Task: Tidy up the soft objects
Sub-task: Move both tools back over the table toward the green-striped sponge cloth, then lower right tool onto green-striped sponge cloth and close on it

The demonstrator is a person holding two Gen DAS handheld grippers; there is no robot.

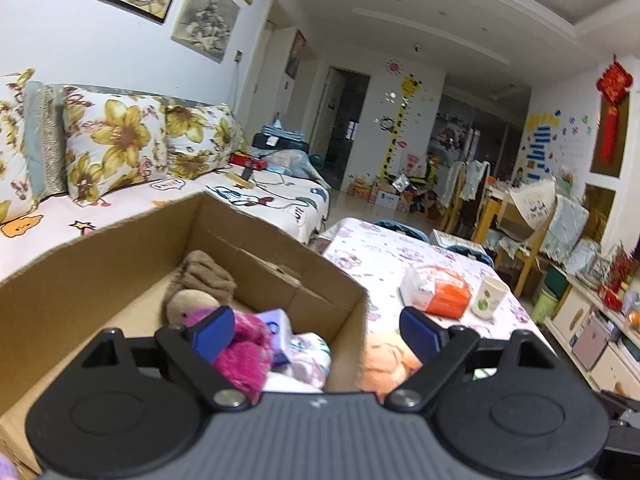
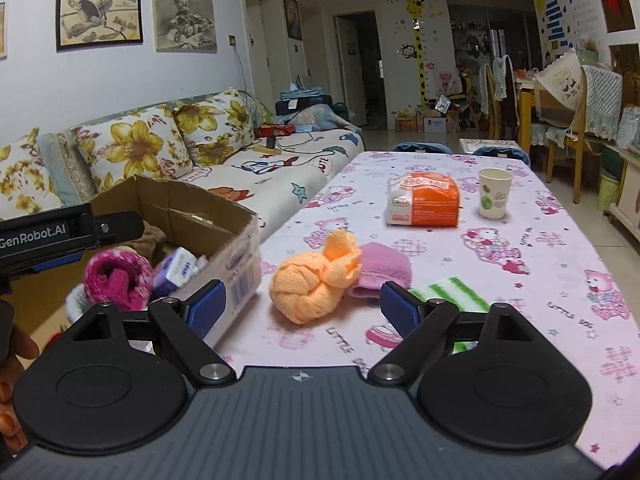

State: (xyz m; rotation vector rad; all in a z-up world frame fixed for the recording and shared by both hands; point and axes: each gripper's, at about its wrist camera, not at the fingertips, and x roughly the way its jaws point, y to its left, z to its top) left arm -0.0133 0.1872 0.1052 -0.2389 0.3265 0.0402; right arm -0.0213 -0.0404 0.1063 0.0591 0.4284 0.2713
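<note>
Cardboard box [image 1: 280, 276] stands at the tabletop [image 2: 520, 280] edge and holds a magenta sock roll [image 1: 244, 356]. Left tool [image 1: 316, 330] hangs above it, wide and empty. Right tool [image 2: 302, 306] is wide too, near the orange sock roll [image 2: 308, 286] on the tabletop.

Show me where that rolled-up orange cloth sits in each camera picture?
Left wrist view: the orange cloth shows low, right of centre, partly hidden behind the cardboard box.
Right wrist view: it lies in full view on the tablecloth, centre, right of the box.
Shared landmark: the paper cup.
</note>
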